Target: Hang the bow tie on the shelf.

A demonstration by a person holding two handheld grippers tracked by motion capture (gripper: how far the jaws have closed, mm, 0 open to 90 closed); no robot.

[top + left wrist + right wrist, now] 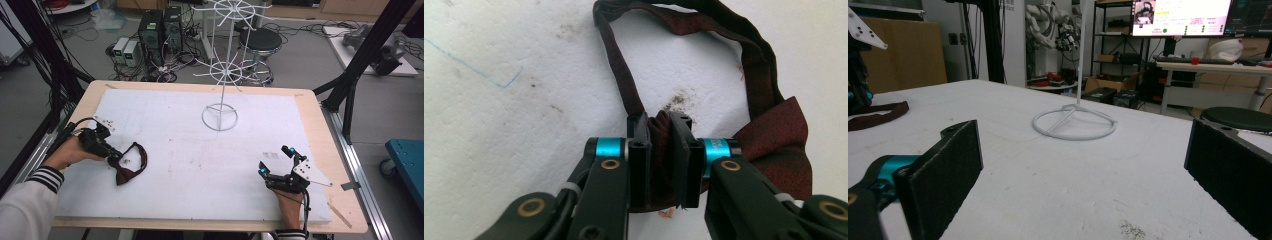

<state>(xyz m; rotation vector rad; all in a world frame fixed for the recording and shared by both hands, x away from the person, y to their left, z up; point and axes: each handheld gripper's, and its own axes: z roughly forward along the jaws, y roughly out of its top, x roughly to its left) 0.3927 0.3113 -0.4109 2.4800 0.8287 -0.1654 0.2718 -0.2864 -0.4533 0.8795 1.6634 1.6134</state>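
While its jaws are pinching the gathered knot of the dark red bow tie [769, 150], the left gripper [663, 150] is pressing it against the white foam mat [190, 150]. One wing is spreading just beside the right jaw, and the neck strap [684, 20] is looping away ahead of the tips. Being soft, light cloth, it is likely best taken at that firm centre. Farther off, the right gripper [277, 161] is resting spread and empty, with the white wire stand [1074, 122] standing beyond it.
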